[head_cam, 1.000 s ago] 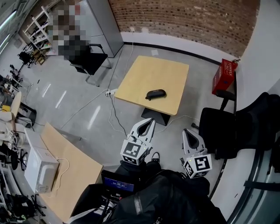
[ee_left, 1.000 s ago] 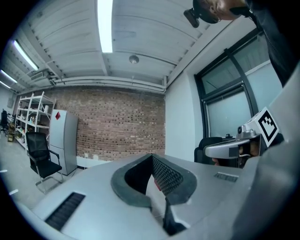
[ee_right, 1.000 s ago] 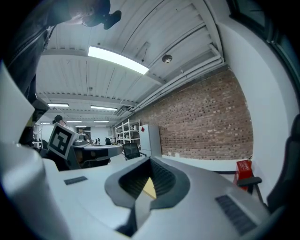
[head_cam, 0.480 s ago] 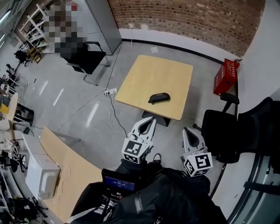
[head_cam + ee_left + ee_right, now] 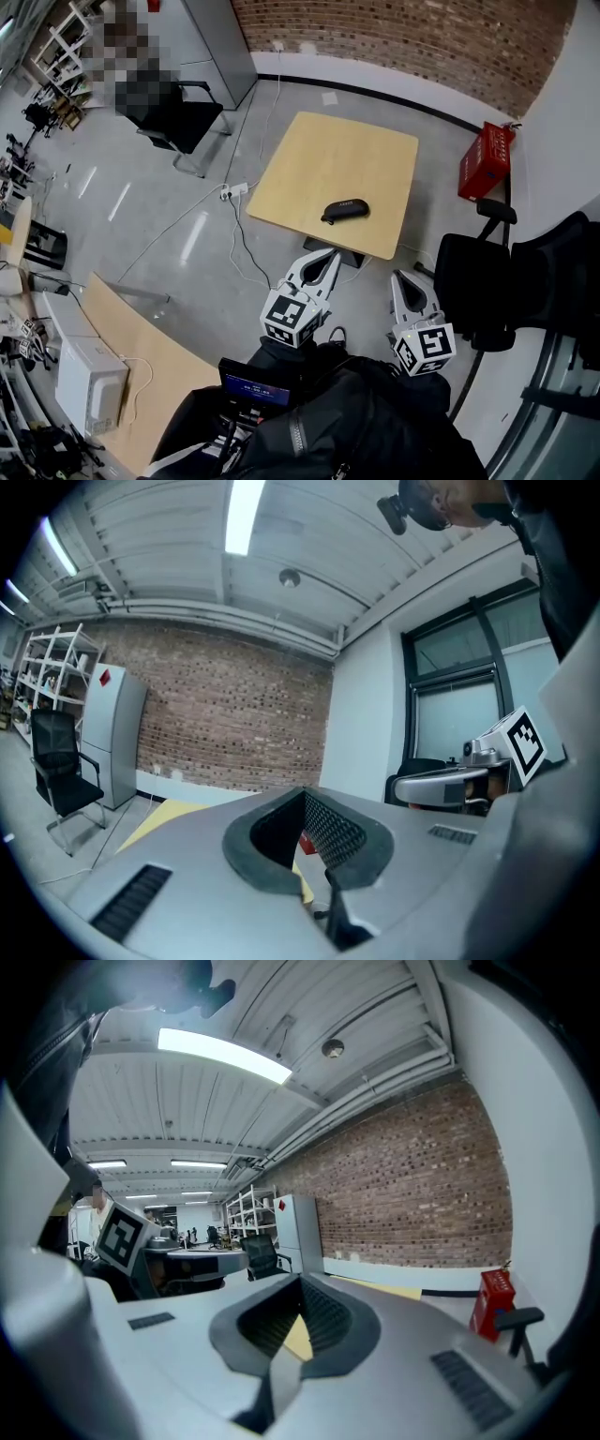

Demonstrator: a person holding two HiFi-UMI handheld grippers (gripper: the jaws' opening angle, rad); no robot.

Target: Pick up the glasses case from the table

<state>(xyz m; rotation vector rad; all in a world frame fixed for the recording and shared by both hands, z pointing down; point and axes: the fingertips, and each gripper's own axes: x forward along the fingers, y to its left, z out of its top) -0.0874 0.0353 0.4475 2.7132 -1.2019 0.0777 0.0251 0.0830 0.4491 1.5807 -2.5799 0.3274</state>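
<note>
The black glasses case (image 5: pixel 344 210) lies on the square light-wood table (image 5: pixel 309 159), near its front edge. Neither gripper view shows the case. My left gripper (image 5: pixel 327 255) hangs over the floor just short of the table's front edge, below and slightly left of the case, jaws shut and empty. My right gripper (image 5: pixel 404 278) is beside it to the right, also short of the table, shut with nothing held. In the left gripper view the left gripper (image 5: pixel 305 803) points toward the table top (image 5: pixel 173 813). The right gripper (image 5: pixel 302 1283) faces the brick wall.
A red box (image 5: pixel 485 161) stands right of the table. A black office chair (image 5: pixel 487 281) is close on my right, another chair (image 5: pixel 178 117) at the far left. Cables (image 5: pixel 234 234) run over the floor left of the table. A wooden desk (image 5: pixel 141 356) holds a white appliance (image 5: pixel 89 375).
Both grippers have moved forward toward the table, which now sits a little lower in the head view. The jaws stayed shut and the case has not moved on the table.
</note>
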